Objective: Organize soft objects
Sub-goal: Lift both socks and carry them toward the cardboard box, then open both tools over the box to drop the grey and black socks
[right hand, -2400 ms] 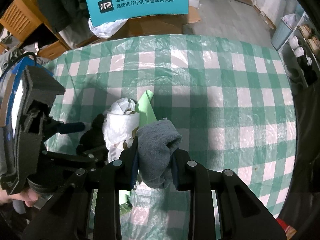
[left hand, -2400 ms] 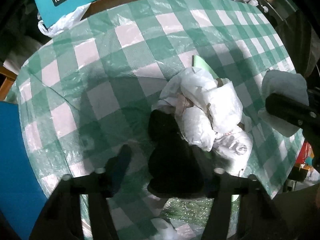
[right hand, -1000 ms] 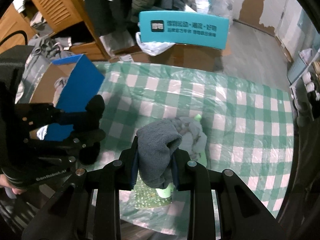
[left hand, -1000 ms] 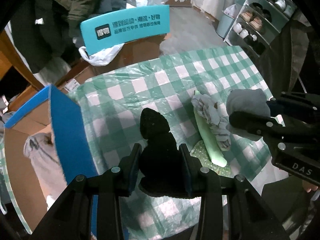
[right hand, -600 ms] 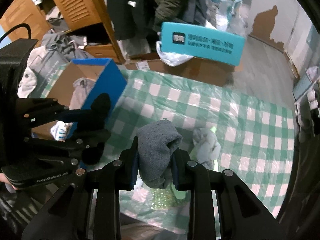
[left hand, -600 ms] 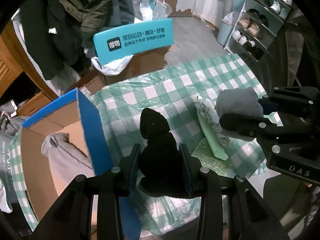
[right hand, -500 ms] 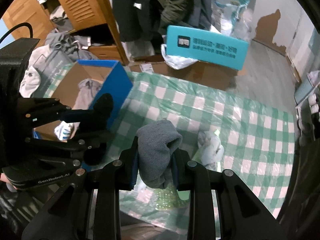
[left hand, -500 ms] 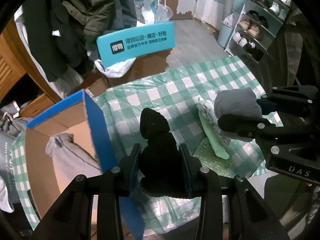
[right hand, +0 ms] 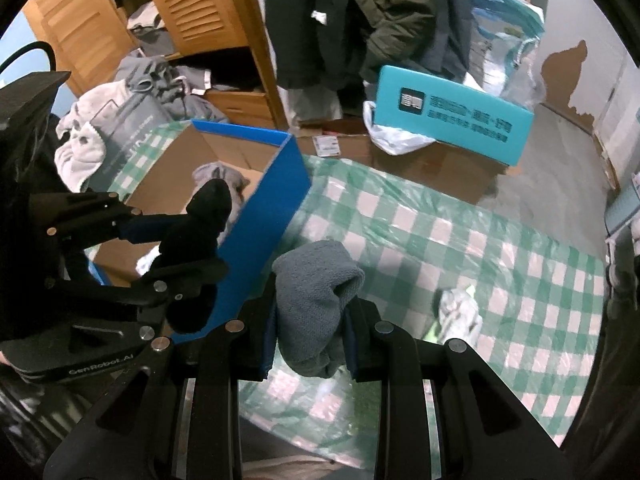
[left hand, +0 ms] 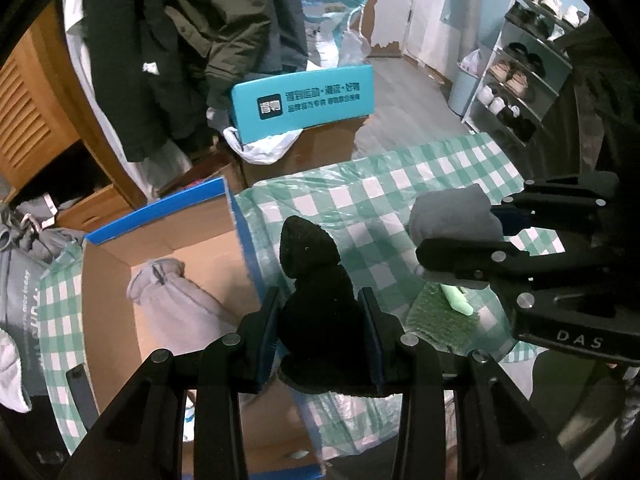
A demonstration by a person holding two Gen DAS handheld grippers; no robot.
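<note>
My left gripper (left hand: pixel 320 308) is shut on a black sock (left hand: pixel 316 280) and holds it high, over the right wall of an open blue cardboard box (left hand: pixel 168 212). The box holds a grey garment (left hand: pixel 176 300). My right gripper (right hand: pixel 310 320) is shut on a grey sock (right hand: pixel 316 300), held above the green checked tablecloth (right hand: pixel 460 248). In the right wrist view the left gripper (right hand: pixel 192 240) with the black sock (right hand: pixel 200 232) is at the left, beside the box (right hand: pixel 276 216). In the left wrist view the right gripper (left hand: pixel 460 232) is at the right.
A pale rumpled cloth (right hand: pixel 460 312) and a light green tube (left hand: pixel 456 300) lie on the table. A teal sign (left hand: pixel 304 100) stands on a brown box behind it. Coats hang on a wooden wardrobe (right hand: pixel 192 8). A shoe rack (left hand: pixel 520 76) stands far right.
Both grippers have risen from the table with their socks and swung left. The blue box with the grey garment has come into view under the left gripper.
</note>
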